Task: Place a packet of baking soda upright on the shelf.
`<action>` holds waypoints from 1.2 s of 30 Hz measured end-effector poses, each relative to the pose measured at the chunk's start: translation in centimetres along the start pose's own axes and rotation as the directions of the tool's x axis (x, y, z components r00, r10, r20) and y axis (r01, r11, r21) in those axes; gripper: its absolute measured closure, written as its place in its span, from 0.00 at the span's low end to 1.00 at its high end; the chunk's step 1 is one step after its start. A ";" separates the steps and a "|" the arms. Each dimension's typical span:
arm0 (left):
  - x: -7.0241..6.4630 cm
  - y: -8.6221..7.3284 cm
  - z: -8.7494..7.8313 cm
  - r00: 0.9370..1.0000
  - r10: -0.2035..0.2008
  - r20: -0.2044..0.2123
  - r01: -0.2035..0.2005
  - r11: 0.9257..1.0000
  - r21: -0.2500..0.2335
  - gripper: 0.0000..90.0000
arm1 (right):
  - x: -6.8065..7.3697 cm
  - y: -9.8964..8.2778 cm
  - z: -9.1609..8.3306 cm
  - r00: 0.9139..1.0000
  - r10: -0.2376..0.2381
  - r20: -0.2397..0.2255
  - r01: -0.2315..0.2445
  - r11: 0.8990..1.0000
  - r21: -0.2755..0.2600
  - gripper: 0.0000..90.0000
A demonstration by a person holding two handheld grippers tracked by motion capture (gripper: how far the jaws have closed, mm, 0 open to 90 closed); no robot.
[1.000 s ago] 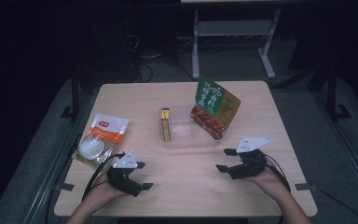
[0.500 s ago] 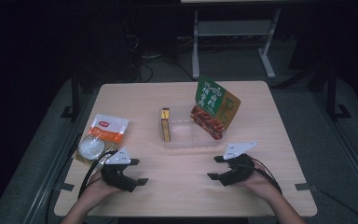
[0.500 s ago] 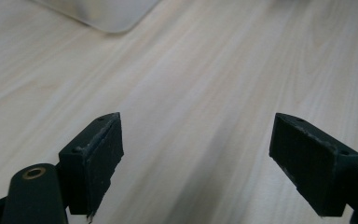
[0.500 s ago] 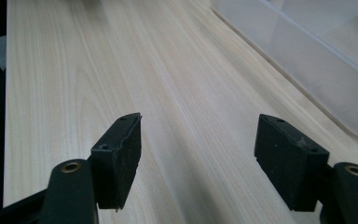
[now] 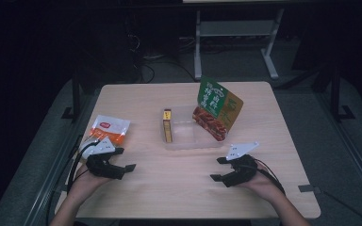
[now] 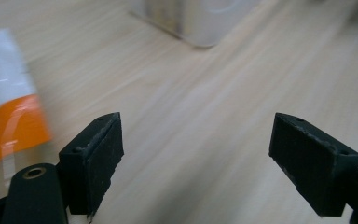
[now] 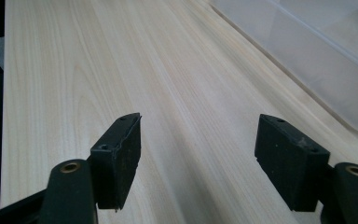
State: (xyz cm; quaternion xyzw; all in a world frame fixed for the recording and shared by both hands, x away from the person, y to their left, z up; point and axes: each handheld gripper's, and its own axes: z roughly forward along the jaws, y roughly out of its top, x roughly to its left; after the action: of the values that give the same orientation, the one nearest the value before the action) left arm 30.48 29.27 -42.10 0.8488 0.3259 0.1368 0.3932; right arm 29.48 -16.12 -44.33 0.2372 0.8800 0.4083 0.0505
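Clear rectangular plastic tray [image 5: 187, 137] sat mid-frame on pale wooden table [image 5: 169, 188], w/ slim yellow box [image 5: 168, 125] inside at left, green-red snack pouch [image 5: 217, 109] leaning at right. Orange-white sachet [image 5: 107, 129] lay left. Left gripper [image 5: 122, 170] & right gripper [image 5: 219, 169] rested lower frame, jaws wide apart, gripping nothing.

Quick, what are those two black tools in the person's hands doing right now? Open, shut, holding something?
Left tool: open, holding nothing, jaws wide apart over bare table.
Right tool: open, holding nothing, near the clear tray.
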 end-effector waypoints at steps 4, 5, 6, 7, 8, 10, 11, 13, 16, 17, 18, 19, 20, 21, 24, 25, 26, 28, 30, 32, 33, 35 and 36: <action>1.6 -0.2 -0.8 0.997 -0.040 -0.059 0.039 0.999 -0.008 0.19 | 0.0 0.0 -0.2 1.000 0.001 0.003 -0.001 1.000 -0.005 0.34; 1.9 -0.2 -1.0 0.997 -0.036 -0.072 0.036 0.999 -0.002 0.19 | 0.0 0.0 -0.1 1.000 0.005 0.003 -0.005 1.000 -0.003 0.34; 1.9 -0.2 -1.0 0.997 -0.036 -0.072 0.036 0.999 -0.002 0.19 | 0.0 0.0 -0.1 1.000 0.005 0.003 -0.005 1.000 -0.003 0.34; 2.2 -0.3 -1.1 0.996 -0.041 -0.083 0.041 0.999 -0.004 0.19 | 0.0 0.0 -0.1 1.000 0.007 0.002 -0.007 1.000 -0.001 0.34; 2.5 -0.4 -1.3 0.994 -0.050 -0.098 0.050 0.999 -0.003 0.19 | -0.1 -0.1 -0.1 1.000 0.004 0.001 -0.004 1.000 -0.001 0.34; 3.4 -0.7 -1.7 0.987 -0.089 -0.134 0.088 0.996 -0.015 0.19 | -0.1 -0.1 0.0 1.000 0.002 -0.003 -0.002 1.000 0.003 0.34; 3.8 -0.8 -1.8 0.985 -0.099 -0.144 0.098 0.995 -0.017 0.19 | -0.1 -0.1 0.0 1.000 0.005 -0.002 -0.005 1.000 0.005 0.34; 4.6 -1.0 -2.2 0.979 -0.119 -0.167 0.117 0.993 -0.021 0.19 | -0.1 -0.2 -0.1 1.000 0.002 0.002 -0.002 1.000 0.007 0.34; 5.6 -1.5 -2.6 0.970 -0.143 -0.198 0.141 0.990 -0.025 0.19 | -0.2 -0.2 -0.2 1.000 0.009 0.008 -0.009 1.000 0.005 0.34; 5.9 -1.6 -2.7 0.966 -0.156 -0.205 0.153 0.988 -0.033 0.19 | -0.2 -0.2 -0.3 1.000 0.015 0.009 -0.015 1.000 0.006 0.34; 6.2 -1.8 -2.8 0.964 -0.163 -0.212 0.159 0.987 -0.035 0.19 | -0.3 -0.3 -0.3 1.000 0.015 0.010 -0.015 1.000 0.004 0.34; 6.5 -2.0 -2.9 0.961 -0.165 -0.222 0.162 0.986 -0.032 0.19 | -0.4 -0.3 -0.3 1.000 0.016 0.012 -0.016 1.000 0.002 0.34; 6.7 -2.1 -2.9 0.958 -0.172 -0.230 0.170 0.985 -0.032 0.19 | -0.4 -0.3 -0.4 1.000 0.019 0.012 -0.019 1.000 0.003 0.34; 7.0 -2.3 -3.0 0.956 -0.171 -0.240 0.170 0.985 -0.026 0.19 | -0.4 -0.3 -0.4 1.000 0.016 0.012 -0.016 1.000 0.002 0.34; 7.6 -2.6 -3.1 0.949 -0.181 -0.257 0.180 0.983 -0.027 0.19 | -0.4 -0.3 -0.3 1.000 0.017 0.014 -0.017 1.000 0.005 0.34; 8.1 -2.8 -3.2 0.941 -0.186 -0.282 0.189 0.982 -0.016 0.19 | -0.4 -0.3 -0.3 1.000 0.017 0.015 -0.017 1.000 0.008 0.34; 8.1 -2.8 -3.2 0.941 -0.186 -0.282 0.189 0.982 -0.016 0.19 | -0.4 -0.3 -0.3 1.000 0.017 0.015 -0.017 1.000 0.008 0.34; 8.7 -2.9 -3.2 0.934 -0.192 -0.300 0.195 0.981 -0.019 0.19 | -0.4 -0.3 -0.3 1.000 0.016 0.015 -0.017 1.000 0.008 0.34; 9.6 -3.1 -3.2 0.925 -0.206 -0.319 0.210 0.977 -0.023 0.19 | -0.4 -0.3 -0.3 1.000 0.017 0.016 -0.017 1.000 0.006 0.34; 9.9 -3.3 -3.2 0.921 -0.211 -0.327 0.216 0.976 -0.022 0.19 | -0.4 -0.3 -0.3 1.000 0.019 0.017 -0.019 1.000 0.008 0.34; 10.5 -3.6 -3.1 0.915 -0.224 -0.334 0.230 0.973 -0.021 0.19 | -0.5 -0.3 -0.3 1.000 0.020 0.016 -0.020 1.000 0.008 0.34; 10.8 -3.7 -2.9 0.912 -0.231 -0.338 0.238 0.971 -0.019 0.19 | -0.5 -0.3 -0.3 1.000 0.019 0.014 -0.019 1.000 0.010 0.34; 11.0 -3.9 -2.8 0.910 -0.237 -0.339 0.247 0.969 -0.014 0.19 | -0.5 -0.3 -0.3 1.000 0.019 0.013 -0.019 1.000 0.011 0.34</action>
State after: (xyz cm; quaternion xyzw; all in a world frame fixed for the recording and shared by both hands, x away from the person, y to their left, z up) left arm 35.60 40.04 -43.52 0.7713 0.4931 0.2259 0.3329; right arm 29.71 -16.71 -44.43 0.2484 0.8797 0.4022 0.0513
